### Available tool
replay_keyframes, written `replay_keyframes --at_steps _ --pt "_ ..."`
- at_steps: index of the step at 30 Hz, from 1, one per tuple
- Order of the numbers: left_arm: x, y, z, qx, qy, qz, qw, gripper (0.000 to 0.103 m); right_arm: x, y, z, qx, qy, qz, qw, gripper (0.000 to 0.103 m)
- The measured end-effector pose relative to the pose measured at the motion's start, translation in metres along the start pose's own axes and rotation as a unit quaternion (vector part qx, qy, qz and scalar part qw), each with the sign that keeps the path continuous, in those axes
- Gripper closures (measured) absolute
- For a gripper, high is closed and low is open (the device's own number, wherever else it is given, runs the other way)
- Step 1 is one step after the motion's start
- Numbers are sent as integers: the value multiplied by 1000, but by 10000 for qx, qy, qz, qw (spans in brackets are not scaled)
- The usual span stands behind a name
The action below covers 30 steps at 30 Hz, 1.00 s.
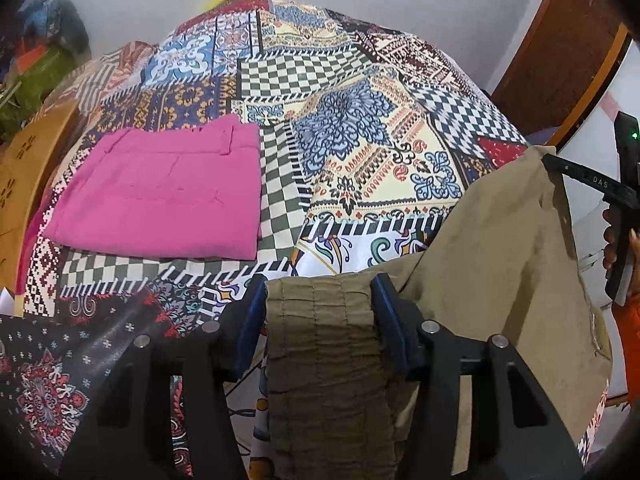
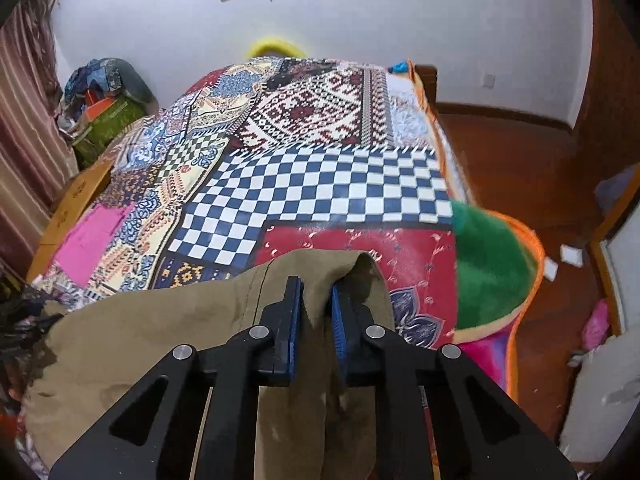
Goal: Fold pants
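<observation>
the khaki pants (image 1: pixel 480 248) are hanging in the air over the near edge of the bed (image 1: pixel 360 128), stretched between the two grippers rather than lying flat. the left gripper (image 1: pixel 319 312) is clamping the gathered elastic waistband, which is bunching thickly between its blue pads, so the jaws are standing fairly wide but clenched on cloth. the right gripper (image 2: pixel 316 312) is pinching a thinner edge of the same pants (image 2: pixel 160 320), its pads nearly together with a fold of fabric running down between them. holding two points along the top edge is probably meant to let the garment drop straight, so it can be laid out smooth on the patchwork bedspread (image 2: pixel 320 196) before the first fold (no fold looks made yet). further up the bed, near its left side, a pink garment (image 1: pixel 160 192) is lying already folded into a neat rectangle, well apart from the khaki pair, leaving the middle of the bedspread as the likely spot. beyond the bed's right side the wooden floor (image 2: pixel 520 168) is showing
</observation>
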State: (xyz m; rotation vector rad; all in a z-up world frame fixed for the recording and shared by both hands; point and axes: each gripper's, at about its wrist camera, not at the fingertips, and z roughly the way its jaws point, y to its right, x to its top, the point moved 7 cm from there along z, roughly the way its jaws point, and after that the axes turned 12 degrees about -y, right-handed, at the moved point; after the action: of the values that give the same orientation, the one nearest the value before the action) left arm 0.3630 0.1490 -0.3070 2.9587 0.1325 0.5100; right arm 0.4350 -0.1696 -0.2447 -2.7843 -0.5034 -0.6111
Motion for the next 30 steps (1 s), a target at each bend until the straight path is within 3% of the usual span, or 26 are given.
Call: replay_keyframes --at_steps 6,9,11,16,23,28,30 --pt "-3 -1 -1 217 122 -24 9997 51 11 -1 6 -717 74 -254 9971 92" --pt "-6 -9 2 216 96 -179 9996 51 17 12 11 -1522 42 -378 9876 96" --pt "-9 -12 1 263 103 -187 9994 51 20 32 12 -1779 -74 -233 9837 96" --pt "-10 -6 -1 511 165 -21 9986 51 15 40 -15 -1285 21 -17 9917 96" --pt "-11 -10 3 423 115 -225 9988 51 0 -32 -2 -252 -277 -646 9972 94" --pt "-11 -10 3 403 124 -195 9989 51 -18 -31 44 -846 -724 -875 9899 95" --pt "-11 -11 4 372 134 -191 9990 51 -19 -10 47 -1004 -771 -588 9902 87"
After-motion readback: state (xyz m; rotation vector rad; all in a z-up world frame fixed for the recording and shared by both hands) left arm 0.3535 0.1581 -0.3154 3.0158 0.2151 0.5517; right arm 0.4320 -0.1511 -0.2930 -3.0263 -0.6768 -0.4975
